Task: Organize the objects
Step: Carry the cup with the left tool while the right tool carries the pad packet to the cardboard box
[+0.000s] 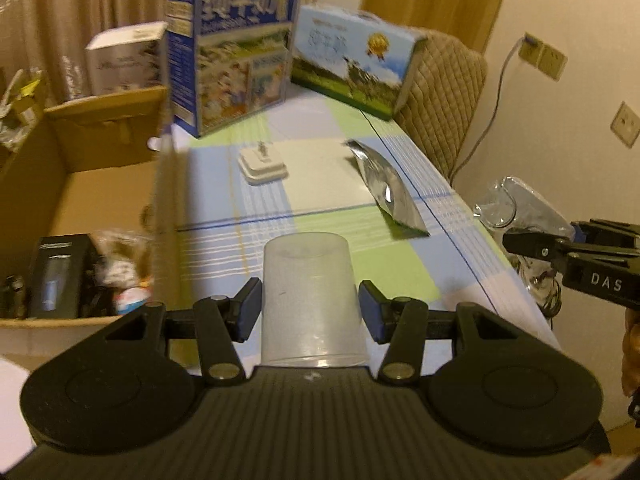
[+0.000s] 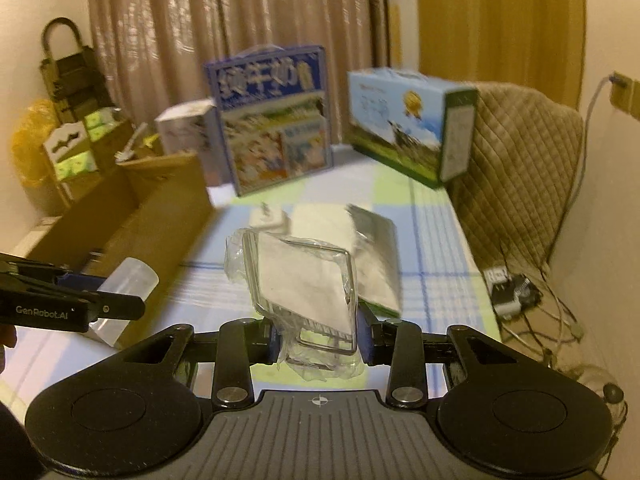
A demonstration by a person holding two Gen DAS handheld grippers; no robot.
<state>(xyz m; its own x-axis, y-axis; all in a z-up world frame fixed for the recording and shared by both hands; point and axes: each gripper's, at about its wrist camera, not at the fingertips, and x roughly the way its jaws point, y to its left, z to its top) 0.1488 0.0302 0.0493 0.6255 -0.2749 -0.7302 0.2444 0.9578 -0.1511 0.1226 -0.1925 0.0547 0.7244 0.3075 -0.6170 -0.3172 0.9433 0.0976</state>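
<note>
My left gripper [image 1: 310, 310] is shut on a translucent plastic cup [image 1: 310, 300], held above the checked tablecloth [image 1: 248, 248]; the cup also shows in the right wrist view [image 2: 126, 280]. My right gripper [image 2: 322, 338] is shut on a clear plastic-wrapped case [image 2: 304, 280] with white paper inside, held over the table; it shows at the right edge of the left wrist view [image 1: 516, 204]. A silver foil pouch [image 1: 386, 188] and a small white square box [image 1: 262, 164] lie on the table.
An open cardboard box [image 1: 80, 184] with several items stands left of the table. Two printed milk cartons [image 1: 232, 52] [image 1: 356, 60] stand at the back. A quilted chair [image 1: 440, 96] is at the right, with cables and a plug below [image 2: 512, 288].
</note>
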